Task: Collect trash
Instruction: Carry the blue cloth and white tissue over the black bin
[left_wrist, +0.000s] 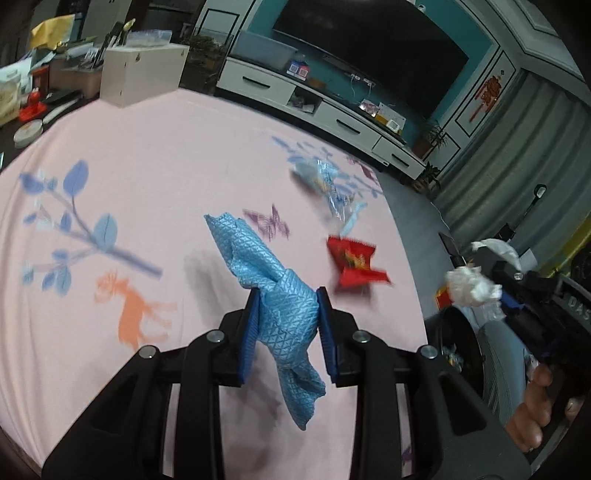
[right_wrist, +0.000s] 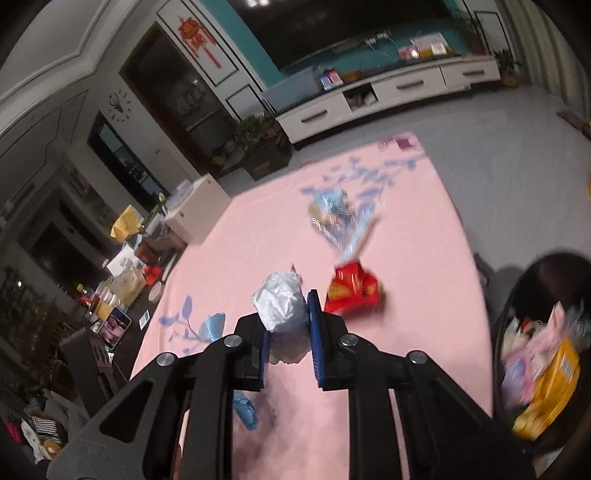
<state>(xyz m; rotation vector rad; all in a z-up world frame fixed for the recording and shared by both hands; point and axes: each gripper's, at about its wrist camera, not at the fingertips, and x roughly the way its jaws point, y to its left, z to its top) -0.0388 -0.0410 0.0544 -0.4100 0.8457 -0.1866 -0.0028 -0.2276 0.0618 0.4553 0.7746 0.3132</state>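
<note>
My left gripper (left_wrist: 288, 295) is shut on a blue textured cloth-like wrapper (left_wrist: 255, 254), which hangs above the pink printed tablecloth (left_wrist: 147, 155). My right gripper (right_wrist: 290, 317) is shut on a crumpled white paper ball (right_wrist: 280, 302); in the left wrist view this ball (left_wrist: 471, 286) is past the table's right edge, above a black bin (left_wrist: 454, 332). A red snack wrapper (left_wrist: 354, 262) (right_wrist: 351, 291) and a clear blue-printed plastic wrapper (left_wrist: 325, 181) (right_wrist: 336, 218) lie on the cloth beyond both grippers. The blue wrapper (right_wrist: 214, 326) also shows left of my right gripper.
The black bin (right_wrist: 517, 295) stands right of the table and holds several pieces of trash. A white box (left_wrist: 144, 74) sits at the table's far left corner, with cluttered items beside it. A white TV cabinet (left_wrist: 332, 110) runs along the far wall. A hand (left_wrist: 535, 406) holds the right gripper.
</note>
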